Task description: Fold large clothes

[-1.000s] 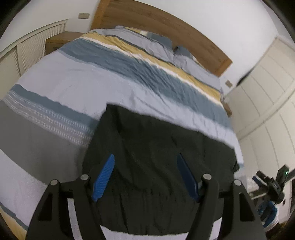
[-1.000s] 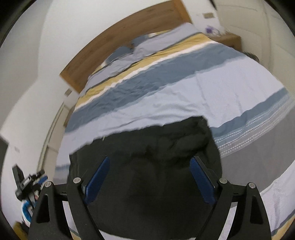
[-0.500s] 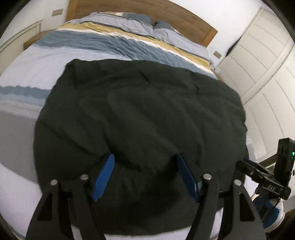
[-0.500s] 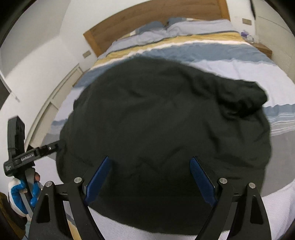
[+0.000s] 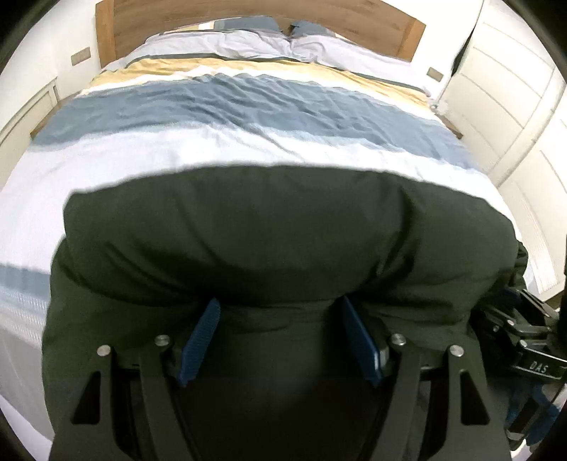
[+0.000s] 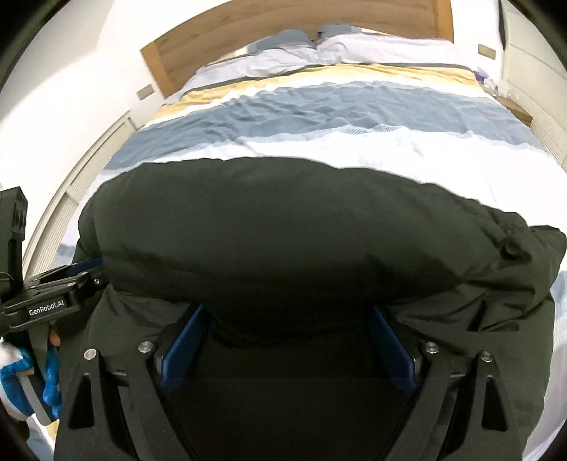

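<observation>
A large dark green garment (image 5: 276,234) lies on the striped bed near its foot, doubled over into a thick rounded fold; it also fills the right wrist view (image 6: 283,241). My left gripper (image 5: 280,308) is open, its blue pads spread wide, tips right under the near bulge of the fold. My right gripper (image 6: 287,315) is open too, pads spread, tips tucked against the same bulge. Neither gripper pinches cloth. The right gripper's body shows at the right edge of the left wrist view (image 5: 524,337), the left gripper's at the left edge of the right wrist view (image 6: 46,301).
The bed (image 5: 248,106) has a duvet with blue, white and yellow stripes, pillows (image 5: 283,39) and a wooden headboard (image 5: 372,21). White wardrobe doors (image 5: 510,117) stand to the right. A louvred cupboard (image 6: 60,220) runs along the left.
The garment went from spread flat to doubled into a thick fold, its far edge now nearer me. Both grippers moved in low against the fold and stayed open.
</observation>
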Tool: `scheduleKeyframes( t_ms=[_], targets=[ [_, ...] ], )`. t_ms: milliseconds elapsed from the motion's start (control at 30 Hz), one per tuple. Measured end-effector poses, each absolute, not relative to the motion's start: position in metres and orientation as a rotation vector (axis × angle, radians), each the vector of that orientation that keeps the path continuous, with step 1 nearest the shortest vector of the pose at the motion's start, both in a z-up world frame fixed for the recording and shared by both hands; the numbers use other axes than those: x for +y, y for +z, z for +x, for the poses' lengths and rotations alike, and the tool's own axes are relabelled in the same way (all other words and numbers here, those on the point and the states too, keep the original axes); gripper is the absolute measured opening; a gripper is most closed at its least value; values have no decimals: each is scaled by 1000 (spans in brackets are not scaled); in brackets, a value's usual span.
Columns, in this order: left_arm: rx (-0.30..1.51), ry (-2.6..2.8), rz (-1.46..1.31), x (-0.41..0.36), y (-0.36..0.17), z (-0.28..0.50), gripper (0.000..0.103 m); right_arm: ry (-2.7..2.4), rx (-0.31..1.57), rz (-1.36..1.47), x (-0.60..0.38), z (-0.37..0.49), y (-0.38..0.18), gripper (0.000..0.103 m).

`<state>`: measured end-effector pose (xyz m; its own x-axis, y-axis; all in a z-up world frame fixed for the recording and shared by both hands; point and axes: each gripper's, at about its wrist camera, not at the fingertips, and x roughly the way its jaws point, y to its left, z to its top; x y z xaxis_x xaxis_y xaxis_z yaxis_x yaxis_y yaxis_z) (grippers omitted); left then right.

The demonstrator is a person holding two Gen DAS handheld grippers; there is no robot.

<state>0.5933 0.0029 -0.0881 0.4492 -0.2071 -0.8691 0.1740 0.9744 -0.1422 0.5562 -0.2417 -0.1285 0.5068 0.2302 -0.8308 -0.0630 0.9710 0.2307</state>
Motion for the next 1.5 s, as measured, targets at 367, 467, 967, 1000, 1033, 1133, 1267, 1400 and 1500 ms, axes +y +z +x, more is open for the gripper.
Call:
scheduleKeyframes(
  t_ms=[367,467,967,1000,1033,1133,1267,1400,1500],
  targets=[
    [1100,-158,-2,-15,-129,657,78,140,1103,238,-264,627,-164,93],
    [1093,-152,1,-16,-136,661,80,132,1112,258,-267,634,-177,94],
    [1078,-125,35,-16,-139,651,81,102,1106,227,-261,637,-191,97],
    [1078,-123,39,-16,-137,649,81,99,1108,226,-261,637,-190,97],
    [1076,-120,47,-16,-134,647,81,94,1108,222,-260,636,-186,97],
    [1066,-111,68,-16,-126,640,81,79,1091,200,-257,629,-174,97],
    [1034,-102,82,-16,-107,625,81,98,1017,201,-249,611,-142,97],
    [992,-103,110,-18,-93,607,81,154,950,192,-236,590,-114,97],
    [972,-100,137,-20,-91,597,81,187,941,170,-224,578,-108,97]
  ],
)
